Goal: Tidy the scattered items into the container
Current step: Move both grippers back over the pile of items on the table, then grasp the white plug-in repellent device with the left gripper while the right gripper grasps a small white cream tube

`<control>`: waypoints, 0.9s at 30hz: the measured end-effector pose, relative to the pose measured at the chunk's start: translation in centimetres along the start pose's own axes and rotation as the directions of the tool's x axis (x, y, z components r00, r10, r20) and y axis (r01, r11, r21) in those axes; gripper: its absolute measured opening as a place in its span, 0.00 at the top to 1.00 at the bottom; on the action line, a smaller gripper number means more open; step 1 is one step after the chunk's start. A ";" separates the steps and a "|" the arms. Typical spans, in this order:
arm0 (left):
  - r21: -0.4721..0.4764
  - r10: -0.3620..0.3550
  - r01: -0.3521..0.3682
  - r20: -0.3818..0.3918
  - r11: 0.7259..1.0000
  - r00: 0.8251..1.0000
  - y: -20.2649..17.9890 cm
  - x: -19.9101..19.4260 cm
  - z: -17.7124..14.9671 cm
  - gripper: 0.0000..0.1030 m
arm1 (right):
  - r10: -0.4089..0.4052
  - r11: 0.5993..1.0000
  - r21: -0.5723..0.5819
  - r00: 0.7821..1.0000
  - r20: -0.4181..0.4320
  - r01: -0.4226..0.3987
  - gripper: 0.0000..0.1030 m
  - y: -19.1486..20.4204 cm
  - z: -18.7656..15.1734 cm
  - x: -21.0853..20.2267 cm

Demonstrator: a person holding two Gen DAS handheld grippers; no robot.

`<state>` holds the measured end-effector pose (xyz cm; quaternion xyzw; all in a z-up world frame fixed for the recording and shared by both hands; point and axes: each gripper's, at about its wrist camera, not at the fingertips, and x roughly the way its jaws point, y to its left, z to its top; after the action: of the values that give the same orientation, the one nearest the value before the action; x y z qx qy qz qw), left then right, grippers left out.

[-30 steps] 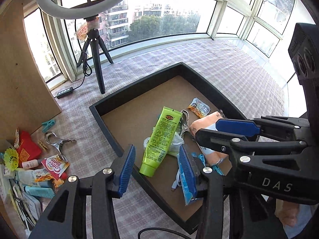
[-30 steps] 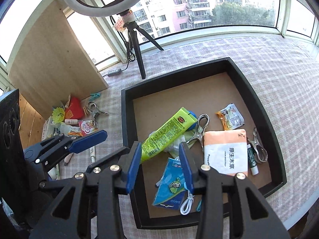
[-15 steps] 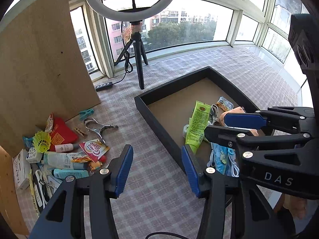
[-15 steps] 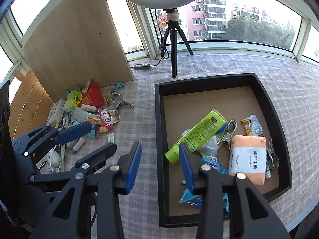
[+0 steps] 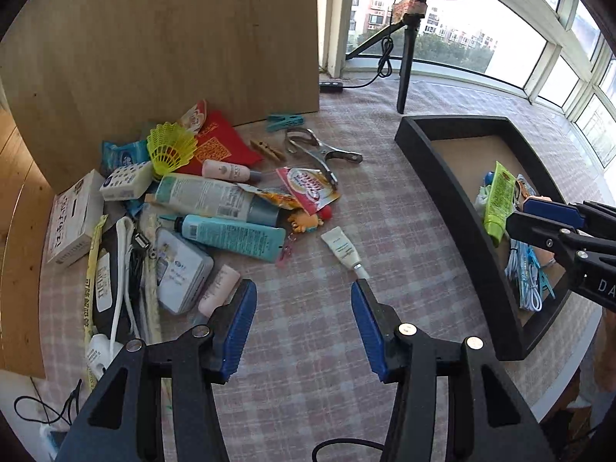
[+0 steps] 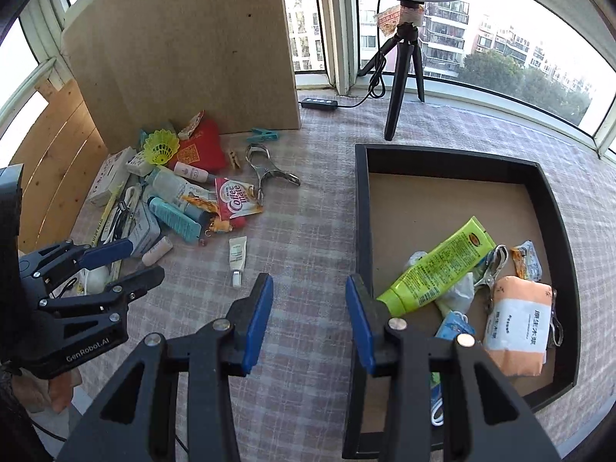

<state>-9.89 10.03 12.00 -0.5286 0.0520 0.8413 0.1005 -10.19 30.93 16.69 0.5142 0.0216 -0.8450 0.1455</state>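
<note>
A black tray [image 6: 560, 208] with a brown floor holds a green tube [image 6: 435, 267], an orange tissue pack [image 6: 518, 323], a metal clip and small packets. The tray also shows in the left wrist view [image 5: 446, 192]. A pile of scattered items lies at the left on the checked cloth: a teal tube [image 5: 231, 236], a Coffee-mate sachet [image 5: 308, 188], a yellow shuttlecock [image 5: 169, 148], a metal clamp [image 5: 319, 150]. A small white tube [image 5: 342, 248] lies alone. My left gripper [image 5: 302, 312] is open and empty, just short of the white tube. My right gripper [image 6: 308, 308] is open and empty beside the tray's left wall.
A wooden board [image 6: 181, 50] stands behind the pile. A ring-light tripod [image 6: 402, 77] and a power strip [image 6: 319, 104] stand at the back by the windows. A white box [image 5: 71, 221], a tin and cables lie at the pile's left edge.
Both grippers have swung left, away from the tray and toward the pile. The left gripper now faces the scattered items. Both stay open and empty.
</note>
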 end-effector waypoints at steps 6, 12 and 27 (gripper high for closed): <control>-0.160 0.087 -0.092 -0.037 0.983 0.995 8.0 0.1 -2.9 0.52 | 0.010 0.998 -0.059 0.999 -0.035 -0.012 0.63 2.2 -0.3 2.2; -0.302 0.134 -0.156 -0.091 0.940 0.987 14.3 0.4 -6.0 0.52 | 0.012 0.997 -0.073 0.997 -0.076 -0.018 0.63 3.5 -0.5 4.5; -0.495 0.069 -0.129 -0.137 0.859 0.988 21.1 1.9 -8.5 0.51 | 0.021 0.986 -0.164 0.990 -0.136 -0.043 0.63 6.9 0.9 7.7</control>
<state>-7.92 -12.00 6.22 -0.5806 -0.1359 0.7980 -0.0868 -12.40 22.39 11.11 0.5562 0.0934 -0.8013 0.1997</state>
